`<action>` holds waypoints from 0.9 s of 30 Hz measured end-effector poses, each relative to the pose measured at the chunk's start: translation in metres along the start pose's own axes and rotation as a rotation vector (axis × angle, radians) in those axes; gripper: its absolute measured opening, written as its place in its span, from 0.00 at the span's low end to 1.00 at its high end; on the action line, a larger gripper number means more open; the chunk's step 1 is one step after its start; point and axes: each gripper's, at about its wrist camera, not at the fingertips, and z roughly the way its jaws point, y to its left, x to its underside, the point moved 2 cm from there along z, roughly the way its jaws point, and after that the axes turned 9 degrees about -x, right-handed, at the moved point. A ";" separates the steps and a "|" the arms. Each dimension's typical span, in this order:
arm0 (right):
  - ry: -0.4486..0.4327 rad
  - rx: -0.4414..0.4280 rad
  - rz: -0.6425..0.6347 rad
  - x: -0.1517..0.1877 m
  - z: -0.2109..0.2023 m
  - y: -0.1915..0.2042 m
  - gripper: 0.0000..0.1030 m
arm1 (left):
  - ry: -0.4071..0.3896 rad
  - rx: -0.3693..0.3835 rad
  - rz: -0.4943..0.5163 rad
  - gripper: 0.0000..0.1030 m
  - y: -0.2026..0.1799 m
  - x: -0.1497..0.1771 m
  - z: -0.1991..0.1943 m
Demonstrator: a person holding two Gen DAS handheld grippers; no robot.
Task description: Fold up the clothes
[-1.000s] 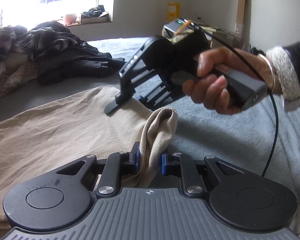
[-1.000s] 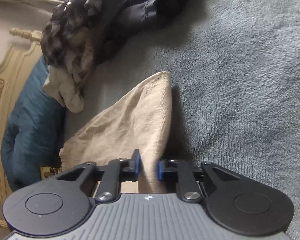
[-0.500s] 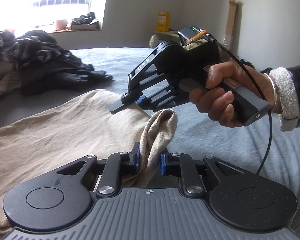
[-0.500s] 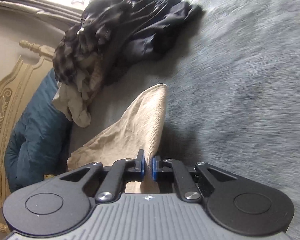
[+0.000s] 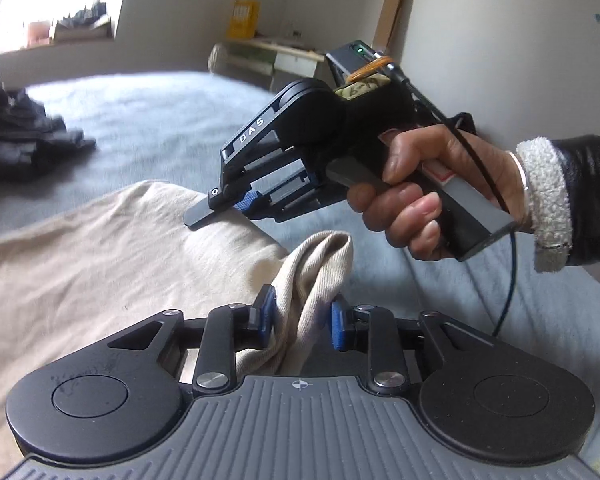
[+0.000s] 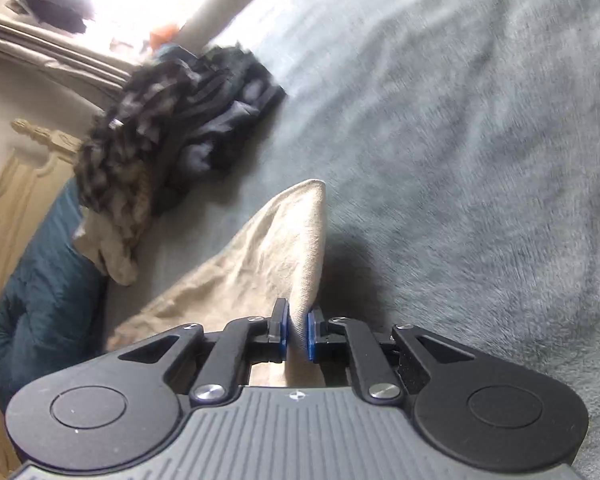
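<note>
A beige garment lies spread on the grey-blue bed blanket. My left gripper is shut on a bunched fold of it, and the fold sticks up between the blue pads. A hand holds my right gripper just beyond that fold, at the garment's far edge. In the right wrist view my right gripper is shut on a thin edge of the beige garment. From there the cloth rises to a corner lying on the blanket.
A pile of dark and checked clothes lies on the bed's far side, also visible as the dark pile. A teal pillow leans on a carved headboard. A black cable hangs from the right gripper. A low shelf stands by the wall.
My right gripper's pads have closed from a wider gap onto the garment's edge. Both grippers have risen and tilted, so more of the room and the clothes pile shows.
</note>
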 end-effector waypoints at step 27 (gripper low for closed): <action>0.049 -0.073 0.224 0.048 -0.020 -0.025 0.45 | -0.122 -0.569 -0.447 0.54 0.251 0.034 -0.105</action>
